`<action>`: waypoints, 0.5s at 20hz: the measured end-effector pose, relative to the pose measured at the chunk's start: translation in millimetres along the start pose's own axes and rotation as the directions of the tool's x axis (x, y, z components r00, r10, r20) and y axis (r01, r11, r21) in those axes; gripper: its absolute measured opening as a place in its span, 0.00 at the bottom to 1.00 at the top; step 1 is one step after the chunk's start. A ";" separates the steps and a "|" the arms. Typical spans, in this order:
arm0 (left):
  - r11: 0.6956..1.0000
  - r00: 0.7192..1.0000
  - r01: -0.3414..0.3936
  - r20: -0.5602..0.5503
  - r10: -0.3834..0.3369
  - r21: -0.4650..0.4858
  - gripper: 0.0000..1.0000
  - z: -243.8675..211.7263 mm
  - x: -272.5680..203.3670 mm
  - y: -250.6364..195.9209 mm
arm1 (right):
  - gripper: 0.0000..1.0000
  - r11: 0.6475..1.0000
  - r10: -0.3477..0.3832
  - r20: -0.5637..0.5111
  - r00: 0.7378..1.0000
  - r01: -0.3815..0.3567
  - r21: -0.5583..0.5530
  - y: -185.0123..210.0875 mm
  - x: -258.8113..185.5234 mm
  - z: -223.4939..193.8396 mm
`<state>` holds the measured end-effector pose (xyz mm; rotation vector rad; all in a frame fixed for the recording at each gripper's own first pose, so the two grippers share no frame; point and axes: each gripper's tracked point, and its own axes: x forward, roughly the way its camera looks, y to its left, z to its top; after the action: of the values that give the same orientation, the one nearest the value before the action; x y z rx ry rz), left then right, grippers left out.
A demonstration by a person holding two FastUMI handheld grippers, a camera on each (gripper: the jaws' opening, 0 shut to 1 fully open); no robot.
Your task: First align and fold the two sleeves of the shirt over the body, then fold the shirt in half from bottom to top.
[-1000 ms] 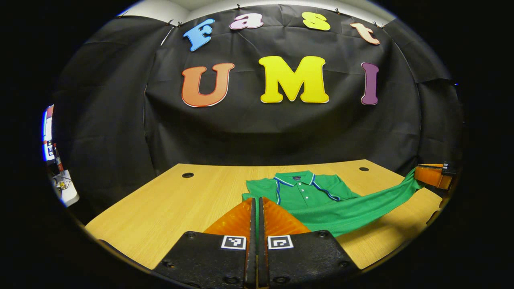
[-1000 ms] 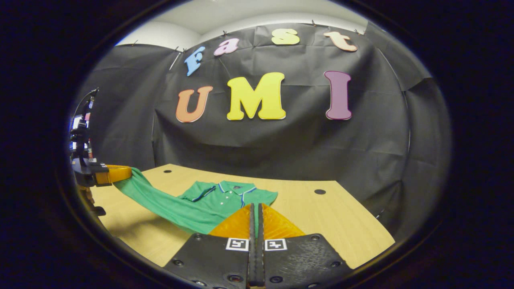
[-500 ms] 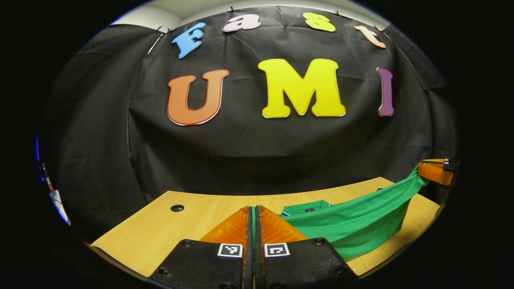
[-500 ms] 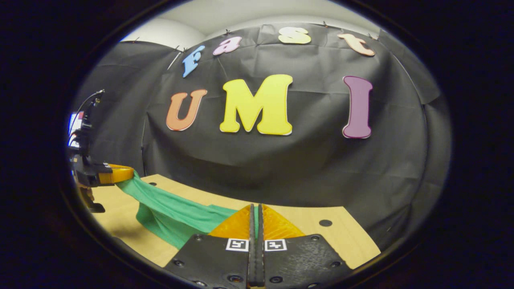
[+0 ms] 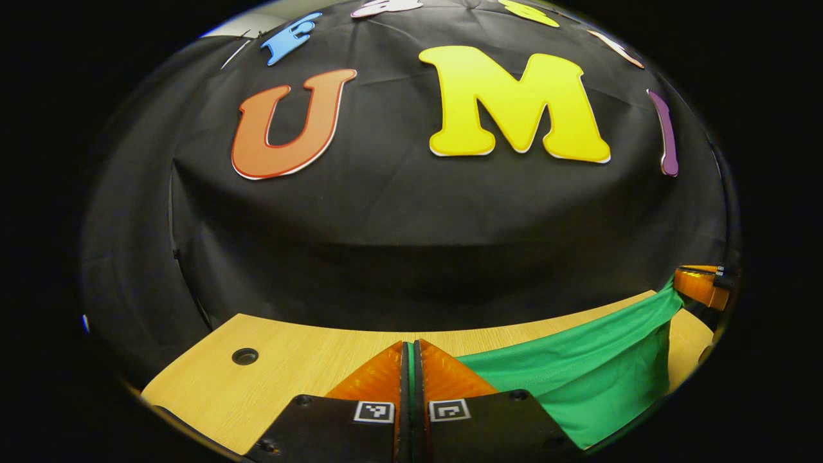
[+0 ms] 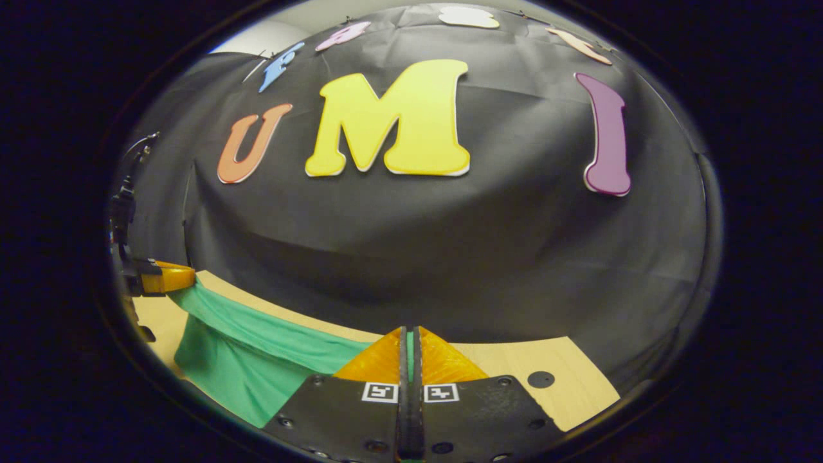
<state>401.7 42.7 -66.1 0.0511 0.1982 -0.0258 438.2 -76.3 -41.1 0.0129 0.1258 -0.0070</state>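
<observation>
Shirt point(image 5: 578, 366) hangs above the wooden surface point(image 5: 302, 360), its hem stretched between both claws. Left claw point(image 5: 410, 360) is clamped on one hem corner, right claw point(image 6: 409, 350) on the other. Risk: uneven travel could skew the fold; slack could bunch underneath.

Item count: one green shirt point(image 5: 578, 379), one wooden table point(image 5: 302, 360), and two grippers, the left gripper point(image 5: 411, 366) and the right gripper point(image 6: 409, 354). The table surface shows two round holes, one point(image 5: 245, 355) in each gripper view.
</observation>
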 end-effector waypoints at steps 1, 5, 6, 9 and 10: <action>0.999 1.000 -0.018 0.001 0.018 0.028 0.08 -5.0 11.8 2.7 | 0.00 1.000 -0.001 -0.006 1.000 0.001 0.010 -3.0 14.5 -6.0; 0.997 1.000 -0.006 -0.023 0.007 0.076 0.07 -32.9 50.7 -6.6 | 0.00 1.000 -0.024 -0.062 0.998 0.024 -0.005 -6.1 48.0 -48.4; 0.998 1.000 0.007 -0.027 -0.005 0.069 0.07 -38.8 55.7 -9.6 | 0.00 1.000 -0.024 -0.078 0.997 0.024 -0.004 -4.5 51.7 -58.8; 0.995 0.999 -0.010 -0.030 0.013 0.100 0.10 -50.1 61.4 -4.7 | 0.00 0.999 -0.039 -0.106 0.994 0.040 0.005 -5.1 57.1 -75.1; 0.997 1.000 -0.008 -0.015 0.009 0.074 0.13 -53.4 65.3 -3.0 | 0.00 0.998 -0.058 -0.113 0.992 0.060 0.013 -7.5 57.9 -76.8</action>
<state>455.1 41.2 -131.4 0.1260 0.2122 -0.0239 485.9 -83.2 -124.7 0.0255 0.2394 -0.0667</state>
